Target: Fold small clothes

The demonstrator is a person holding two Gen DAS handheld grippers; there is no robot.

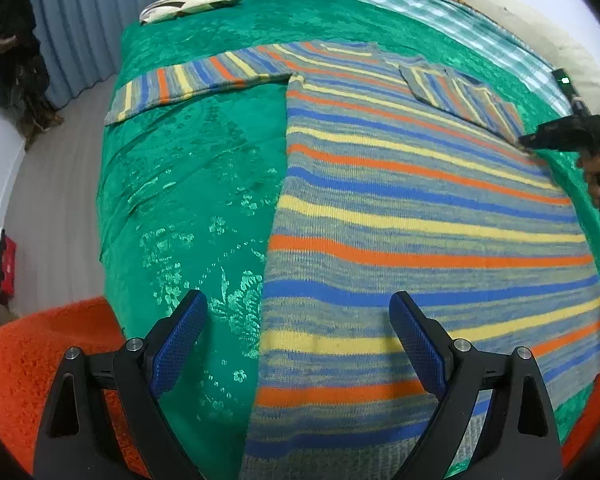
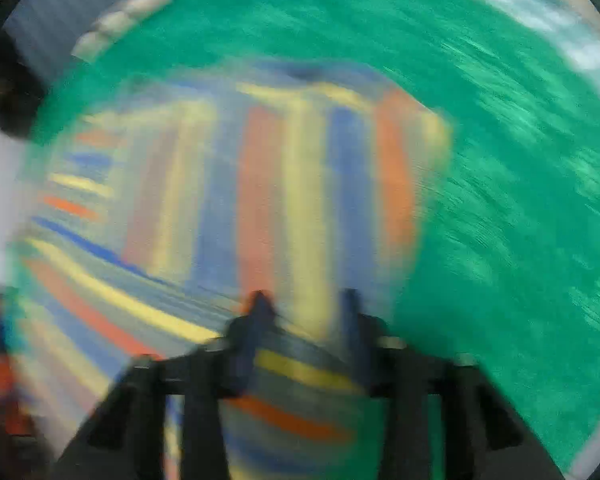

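Only the sweater's (image 1: 420,208) right sleeve (image 1: 464,98) is folded in, just ahead of the narrowed, seemingly empty right gripper (image 2: 306,300); the wide-open left gripper (image 1: 298,308) hovers over the hem, left sleeve (image 1: 196,78) unfolded.

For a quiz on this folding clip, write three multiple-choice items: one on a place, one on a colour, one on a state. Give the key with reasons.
1. Where does the striped sweater lie?
A. On the green bedspread
B. On the grey floor
C. Draped over the pillow

2. Which stripe colour does the sweater lack?
A. Orange
B. Pink
C. Blue

3. How do the left tongs stand?
A. Shut on the hem
B. Shut on the far sleeve
C. Open, with nothing between the pads

Key:
1 A, the sweater is spread flat on the green cover, with the patterned pillow well beyond it.
2 B, only orange, yellow, blue and grey-blue bands show.
3 C, the blue pads stand wide apart above the sweater's edge and grip no cloth.
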